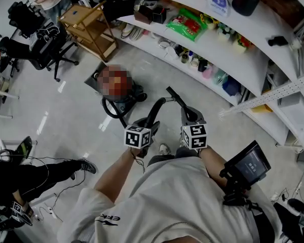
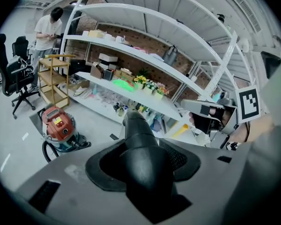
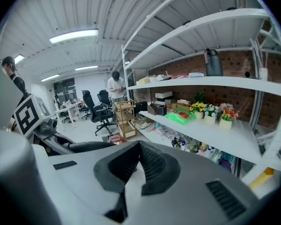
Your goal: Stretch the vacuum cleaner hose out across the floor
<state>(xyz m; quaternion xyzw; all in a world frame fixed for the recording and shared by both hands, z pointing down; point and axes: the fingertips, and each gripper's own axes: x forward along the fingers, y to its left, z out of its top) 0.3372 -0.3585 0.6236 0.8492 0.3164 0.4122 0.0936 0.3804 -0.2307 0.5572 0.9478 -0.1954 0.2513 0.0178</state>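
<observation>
On the pale grey floor [image 1: 66, 105] at the left stands a canister vacuum cleaner [image 2: 57, 127] with a red top and teal body, well out in front of the person. Its black flexible hose [image 2: 138, 130] loops beside the canister and rises to the left claw [image 2: 143, 165], which is clamped around the hose's thick black end. Just beside it to the right, the right claw [image 3: 139, 148] is closed with nothing in it. At the far right, curved white shelves [image 1: 253, 39] carry bottles, boxes and potted flowers.
</observation>
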